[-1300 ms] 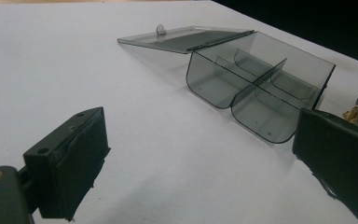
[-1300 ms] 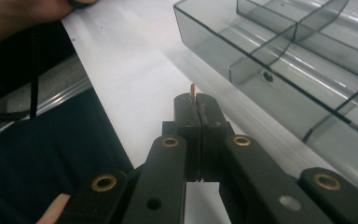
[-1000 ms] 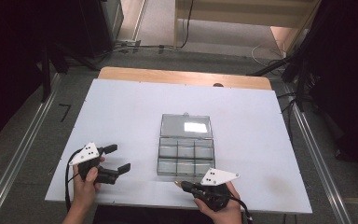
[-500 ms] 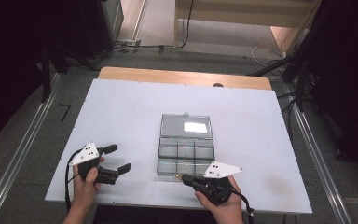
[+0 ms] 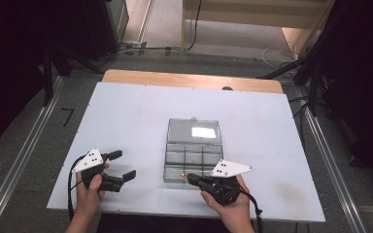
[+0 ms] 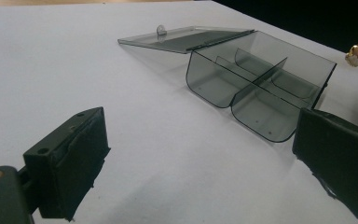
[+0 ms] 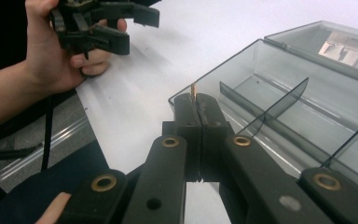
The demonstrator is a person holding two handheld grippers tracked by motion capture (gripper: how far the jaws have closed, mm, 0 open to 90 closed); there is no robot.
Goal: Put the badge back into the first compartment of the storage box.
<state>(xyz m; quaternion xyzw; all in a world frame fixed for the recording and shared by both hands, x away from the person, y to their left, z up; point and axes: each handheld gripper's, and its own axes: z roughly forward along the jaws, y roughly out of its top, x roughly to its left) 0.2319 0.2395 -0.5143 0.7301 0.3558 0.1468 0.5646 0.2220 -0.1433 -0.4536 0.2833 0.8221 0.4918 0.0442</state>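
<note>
Right gripper (image 7: 196, 100) pinched shut on small gold piece (image 7: 193, 89) at open box (image 5: 193, 154) rim for dropping in; left gripper (image 5: 122, 165) wide open, empty, parked aside.

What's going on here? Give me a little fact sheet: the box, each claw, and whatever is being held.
Box: clear compartment box, lid open and lying flat, compartments look empty
Right claw: shut on a small gold piece, at the box's near edge
Left claw: open, holding nothing, resting on the white table left of the box
Likely next: the gold piece goes into a compartment
</note>
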